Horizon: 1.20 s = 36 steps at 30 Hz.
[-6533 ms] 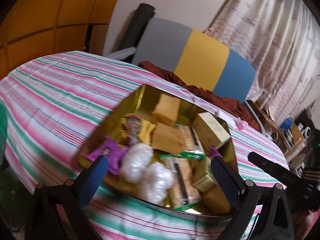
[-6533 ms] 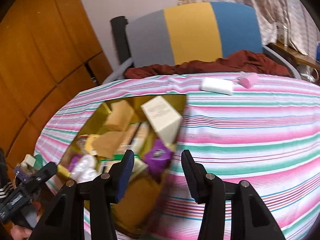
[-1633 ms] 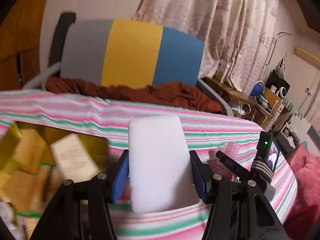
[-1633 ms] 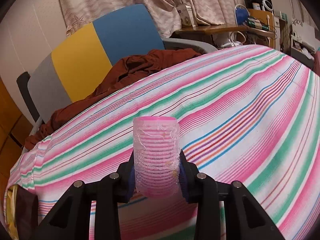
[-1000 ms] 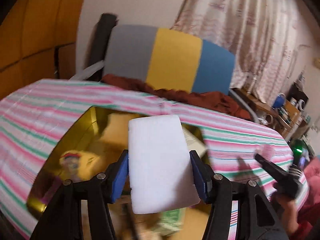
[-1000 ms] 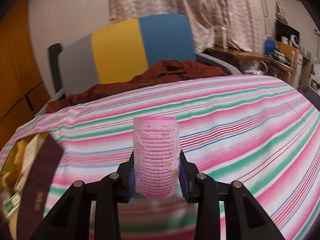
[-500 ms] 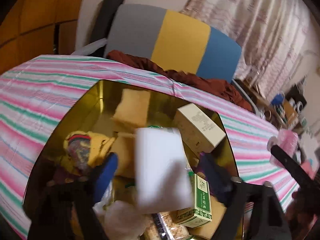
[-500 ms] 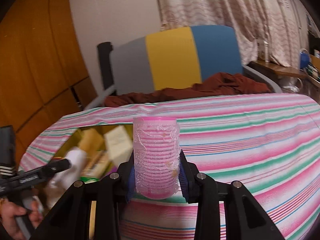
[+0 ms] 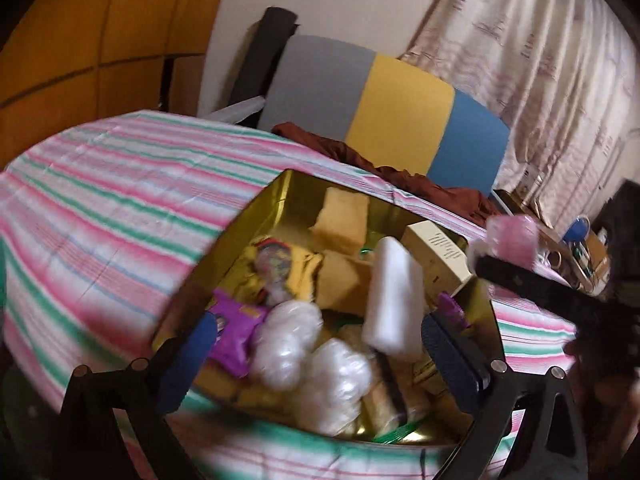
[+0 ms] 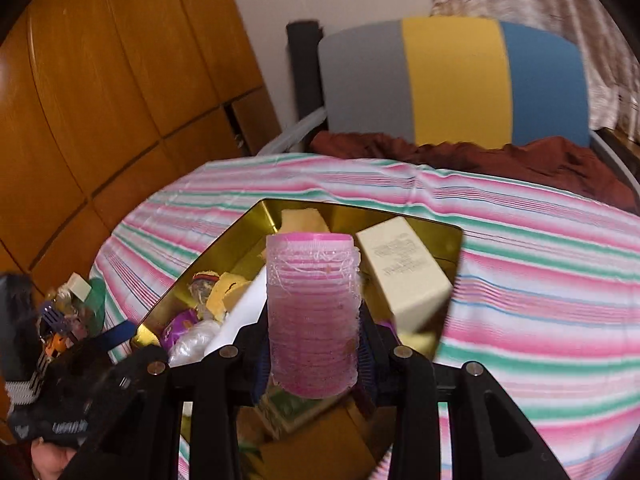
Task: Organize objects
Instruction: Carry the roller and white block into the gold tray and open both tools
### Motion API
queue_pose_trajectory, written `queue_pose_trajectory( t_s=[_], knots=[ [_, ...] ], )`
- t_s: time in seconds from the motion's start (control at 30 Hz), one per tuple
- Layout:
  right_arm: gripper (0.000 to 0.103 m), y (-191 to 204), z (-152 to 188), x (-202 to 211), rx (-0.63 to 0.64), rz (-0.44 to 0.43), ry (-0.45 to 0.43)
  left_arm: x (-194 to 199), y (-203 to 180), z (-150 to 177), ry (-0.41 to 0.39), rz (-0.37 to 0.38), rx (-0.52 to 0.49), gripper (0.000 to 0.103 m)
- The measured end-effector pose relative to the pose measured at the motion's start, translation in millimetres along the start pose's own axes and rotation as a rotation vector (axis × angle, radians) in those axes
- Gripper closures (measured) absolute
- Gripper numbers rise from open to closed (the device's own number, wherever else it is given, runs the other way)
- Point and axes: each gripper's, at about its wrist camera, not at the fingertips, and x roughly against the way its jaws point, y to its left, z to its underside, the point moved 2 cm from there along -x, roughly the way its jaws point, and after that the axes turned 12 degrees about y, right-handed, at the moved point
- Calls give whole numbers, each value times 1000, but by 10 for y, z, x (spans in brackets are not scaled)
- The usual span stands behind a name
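**Right wrist: roller over tin, drop pending**

Right wrist view, frame centre: right gripper (image 10: 316,344) clamps pink hair roller (image 10: 313,316) upright above gold tin (image 10: 448,236). Left gripper (image 9: 316,356) gapes wide, holding nothing; white foam block (image 9: 390,300) lies tilted inside, mid-frame. Risk: tin's crammed w/ cream box (image 10: 404,268), purple packet (image 9: 234,332), white wads (image 9: 288,340), so roller may roll off the heap & over the rim.

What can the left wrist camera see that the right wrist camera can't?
Only the left wrist view shows the open left gripper with nothing between its blue pads, and two white puffy wrapped bundles. Only the right wrist view shows the right gripper clamping the pink ribbed hair roller up close, and orange wooden cabinets. Both show the gold tin, the white foam block and the cream box.
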Motion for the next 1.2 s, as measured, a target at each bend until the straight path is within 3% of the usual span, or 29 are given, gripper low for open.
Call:
queue_pose_trajectory(
  t_s=[0.27, 0.37, 0.43, 0.7, 0.93, 1.2],
  knots=[
    [67, 109, -400, -631, 67, 60, 163, 51, 181, 53, 3, -13, 46, 0],
    [60, 53, -461, -764, 39, 90, 198, 72, 201, 64, 0, -17, 39, 0],
    [54, 6, -517, -791, 16, 87, 192, 81, 215, 65, 3, -14, 40, 0],
    [53, 4, -457, -428, -8, 66, 97, 139, 163, 42, -12, -50, 31, 0],
    [53, 34, -186, -251, -62, -12, 91, 135, 85, 11, 38, -175, 45, 0],
    [53, 211, 67, -142, -74, 50, 99, 287, 34, 43, 20, -246, 20, 0]
  ],
)
